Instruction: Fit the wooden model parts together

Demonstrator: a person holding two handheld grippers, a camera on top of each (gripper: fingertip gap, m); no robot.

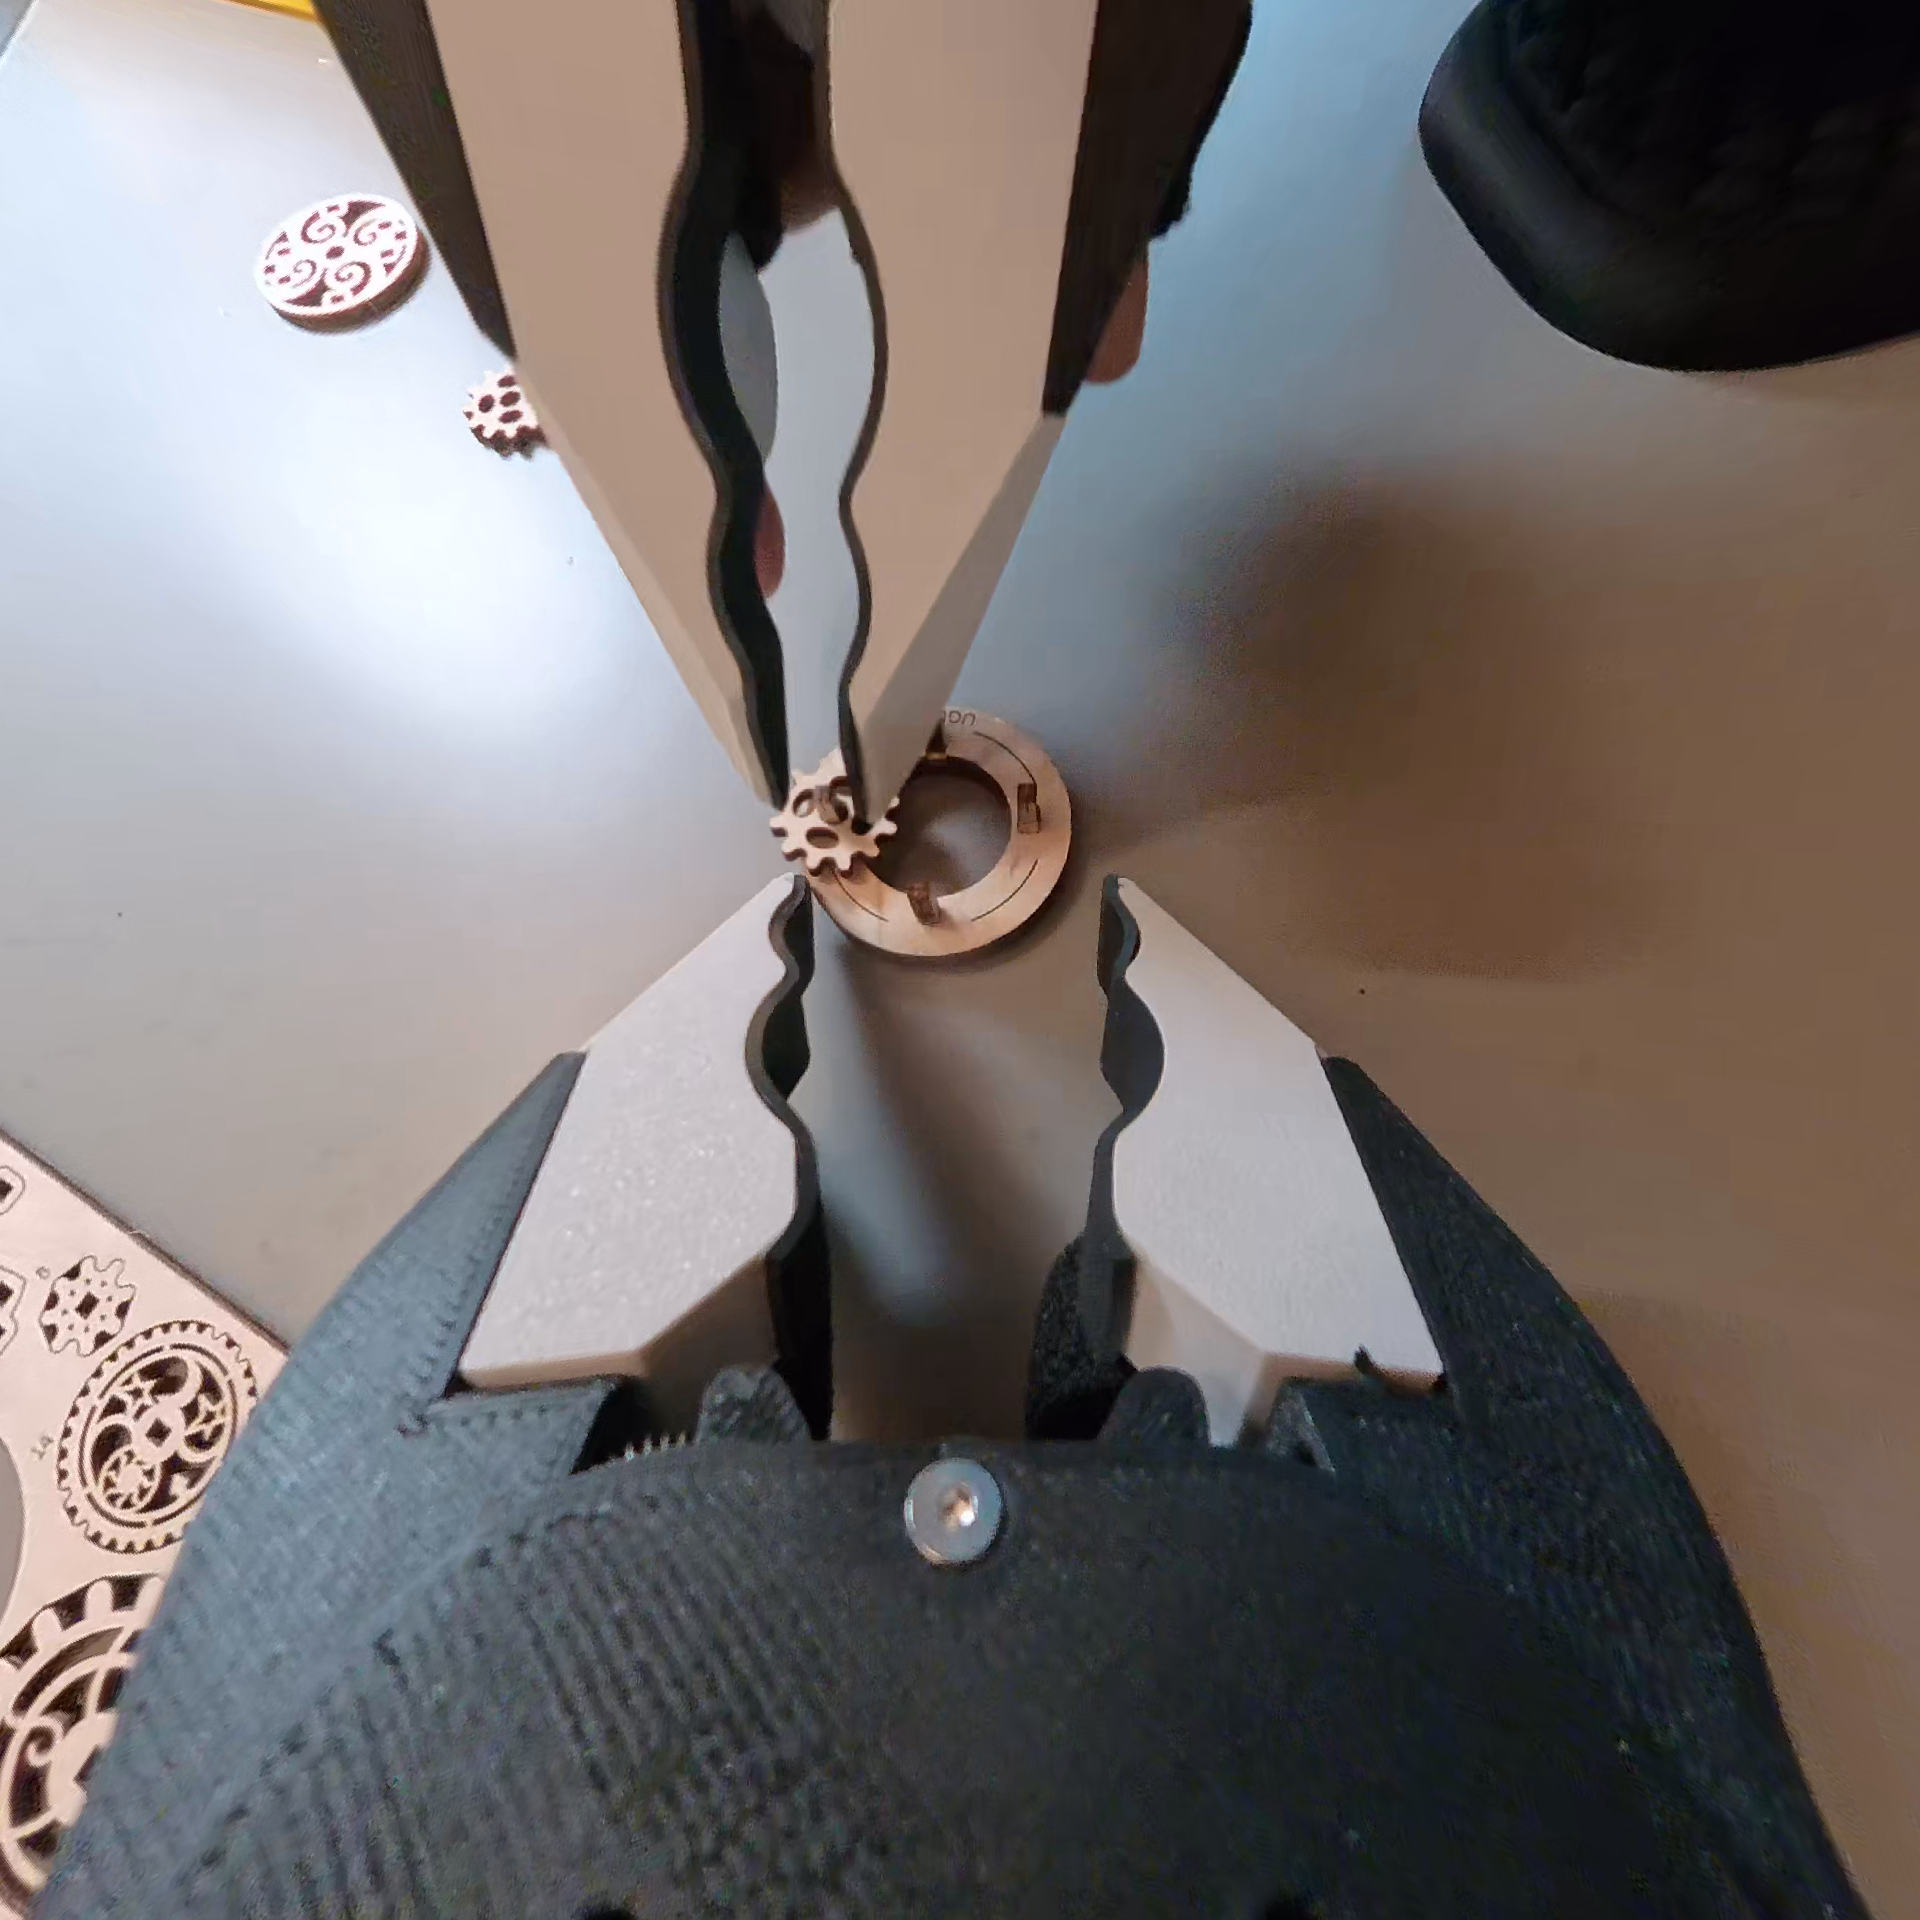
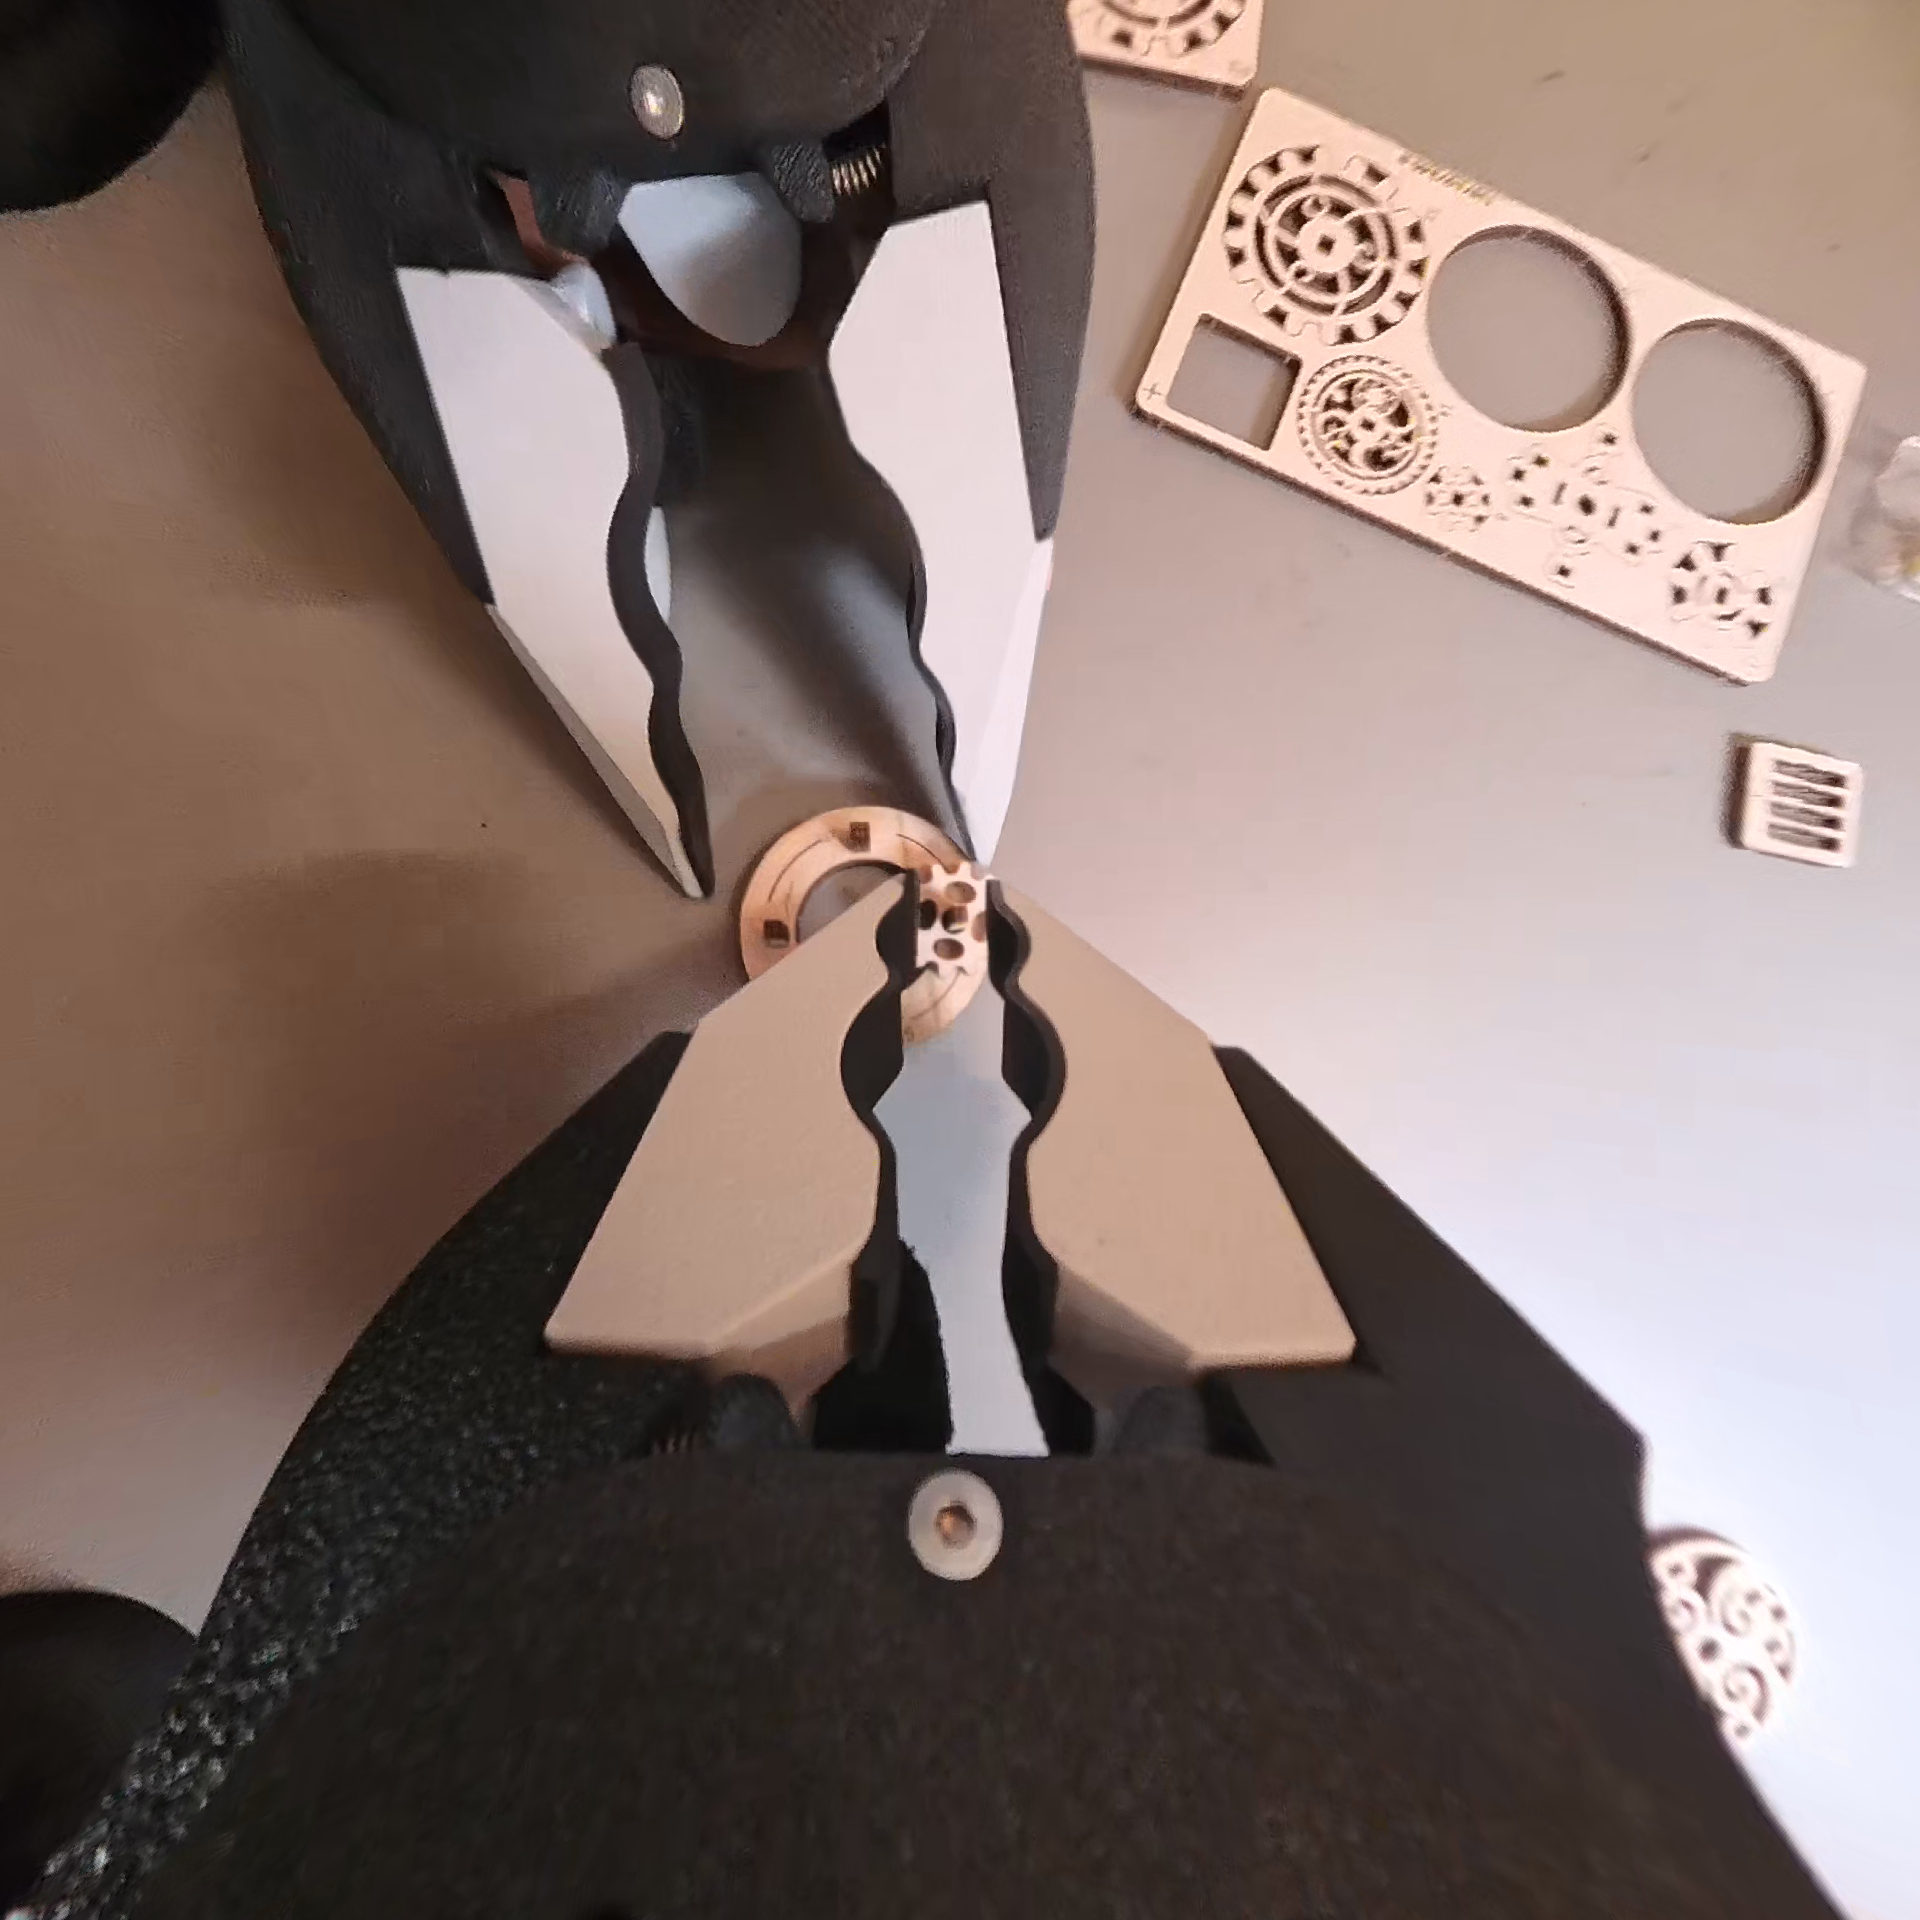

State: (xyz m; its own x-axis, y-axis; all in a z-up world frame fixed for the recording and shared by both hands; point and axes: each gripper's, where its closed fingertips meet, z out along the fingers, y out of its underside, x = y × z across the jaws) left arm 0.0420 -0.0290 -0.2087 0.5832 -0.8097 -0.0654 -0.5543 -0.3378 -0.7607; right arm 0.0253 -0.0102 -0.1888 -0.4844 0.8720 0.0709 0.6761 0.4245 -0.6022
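Note:
A wooden ring (image 1: 977,920) lies flat on the grey table (image 1: 1455,935). My right gripper (image 2: 948,888) is shut on a small wooden gear (image 2: 951,925) and holds it on edge against the ring's (image 2: 800,847) rim. In the left wrist view the right gripper (image 1: 826,805) comes down from the top with the gear (image 1: 821,831) at its tips. My left gripper (image 1: 956,894) is open and empty, its fingertips just short of the ring on either side. It also shows in the right wrist view (image 2: 831,862), straddling the ring's far side.
A wooden parts sheet (image 2: 1496,384) with round cut-outs lies to the right; it also shows in the left wrist view (image 1: 104,1403). An ornate wooden disc (image 1: 341,260) and a loose small gear (image 1: 499,410) lie nearby. A small slotted wooden piece (image 2: 1797,800) lies by the sheet. The tips of both grippers are at nearly the same place. Left tips and right tips are each some 20 cm from the small slotted wooden piece (image 2: 1797,800).

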